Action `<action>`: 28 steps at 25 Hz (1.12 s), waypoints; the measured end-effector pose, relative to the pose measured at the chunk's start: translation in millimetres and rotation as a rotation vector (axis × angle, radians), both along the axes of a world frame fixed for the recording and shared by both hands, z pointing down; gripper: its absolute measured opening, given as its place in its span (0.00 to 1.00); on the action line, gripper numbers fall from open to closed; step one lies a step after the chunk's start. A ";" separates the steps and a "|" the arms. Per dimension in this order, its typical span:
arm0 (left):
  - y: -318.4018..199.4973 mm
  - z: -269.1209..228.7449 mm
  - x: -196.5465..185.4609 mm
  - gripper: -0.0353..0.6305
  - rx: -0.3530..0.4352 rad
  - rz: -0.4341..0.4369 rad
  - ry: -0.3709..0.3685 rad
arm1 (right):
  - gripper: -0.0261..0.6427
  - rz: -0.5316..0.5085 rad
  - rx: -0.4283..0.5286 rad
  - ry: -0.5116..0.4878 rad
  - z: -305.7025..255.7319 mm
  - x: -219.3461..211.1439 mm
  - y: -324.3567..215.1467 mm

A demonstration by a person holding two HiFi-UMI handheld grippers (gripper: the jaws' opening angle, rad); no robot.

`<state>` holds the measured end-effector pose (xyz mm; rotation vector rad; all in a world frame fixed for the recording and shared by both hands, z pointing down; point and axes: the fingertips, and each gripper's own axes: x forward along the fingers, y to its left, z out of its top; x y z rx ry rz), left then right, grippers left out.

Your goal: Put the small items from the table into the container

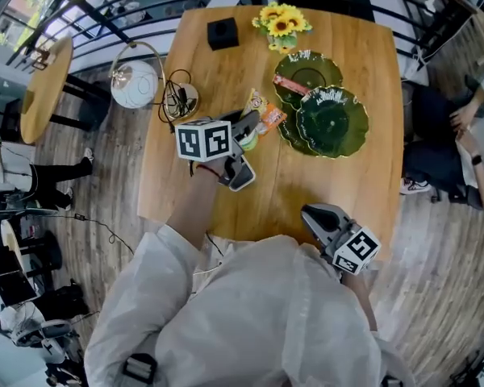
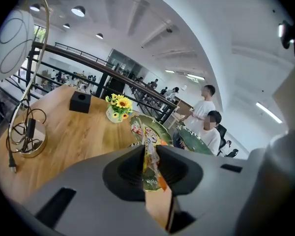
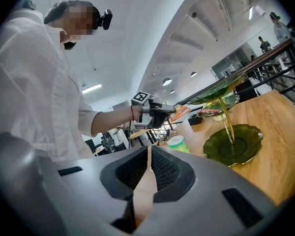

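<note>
A three-tier stand of green leaf-shaped plates stands at the table's right. A red packet lies on its far plate. My left gripper is raised over the table's middle, just left of the stand, shut on an orange-yellow snack packet. In the left gripper view the packet is pinched between the jaws, with the green plates beyond it. My right gripper hovers at the table's near edge, shut and empty. The right gripper view shows its jaws together, and the left gripper with the packet.
A green-and-white cup stands under the left gripper. At the table's far side are sunflowers in a vase and a black box. A globe lamp with its cable sits at the left edge. People are beyond the table.
</note>
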<state>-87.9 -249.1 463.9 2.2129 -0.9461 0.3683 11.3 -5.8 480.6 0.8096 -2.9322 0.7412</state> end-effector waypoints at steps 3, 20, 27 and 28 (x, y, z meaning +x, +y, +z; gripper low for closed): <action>-16.5 -4.2 18.3 0.16 0.003 0.018 0.008 | 0.06 0.007 -0.004 -0.007 0.9 2.7 -1.5; -112.2 -6.5 91.1 0.16 -0.006 -0.004 0.019 | 0.06 0.035 -0.039 -0.020 10.3 11.7 -4.6; -134.3 15.1 115.2 0.20 -0.154 -0.026 0.156 | 0.06 0.061 -0.045 -0.028 12.8 14.3 -0.8; -134.3 17.2 117.4 0.24 -0.166 -0.027 0.168 | 0.06 0.066 -0.045 -0.030 13.2 15.0 -0.5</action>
